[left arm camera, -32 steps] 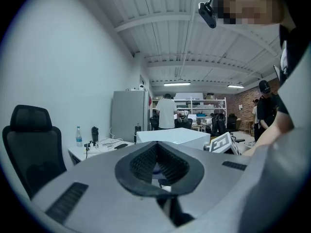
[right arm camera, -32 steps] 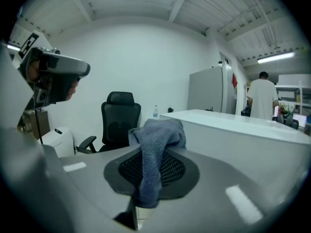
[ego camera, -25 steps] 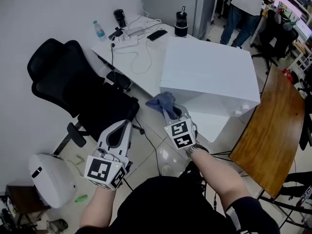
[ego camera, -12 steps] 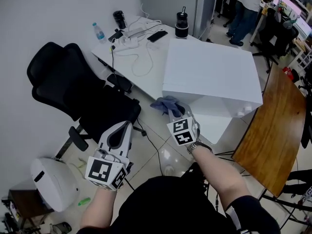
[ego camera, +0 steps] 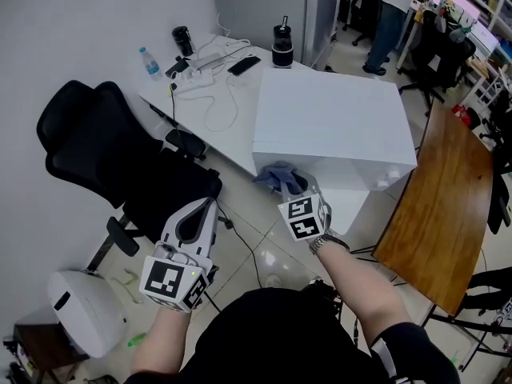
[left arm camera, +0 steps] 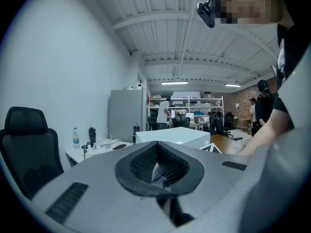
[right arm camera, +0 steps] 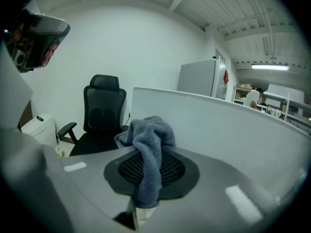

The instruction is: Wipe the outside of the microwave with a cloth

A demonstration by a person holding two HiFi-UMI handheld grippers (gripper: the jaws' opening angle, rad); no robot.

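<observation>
Quick rundown, hard-to-see stuff first. The microwave (ego camera: 332,114) is a big plain white box. The head view only gives us its top and one side wall, so we can't make out a door or controls. The right gripper view shows only a curved white stretch of it (right arm camera: 218,125). The far end of the cloth (ego camera: 272,171) sits at the lower left corner of that side wall. We honestly can't tell if it's pressing on the wall or just beside it.

The right gripper (ego camera: 290,184) is clamped on the cloth. In its own view the blue-grey towel (right arm camera: 146,140) runs down between the pads and its tail disappears into the right gripper (right arm camera: 148,154). The left gripper (ego camera: 206,206) hangs low over the floor with its tips pinched together on nothing, and its view (left arm camera: 156,147) confirms that.

Around it all, biggest first:
- a black office chair (ego camera: 104,146) at the left, between us and the white desk (ego camera: 232,122)
- a wooden table (ego camera: 440,206) at the right
- a white rounded thing (ego camera: 80,310) on the floor that we can't identify
- a person (ego camera: 392,14) standing at the back
- a black tumbler (ego camera: 281,45), a water bottle (ego camera: 147,60) and a phone (ego camera: 243,65) on the desk

Compared with a second ago, the cloth stuck out past the microwave's left corner and now it's tucked in against the side wall. The left gripper has barely shifted.
</observation>
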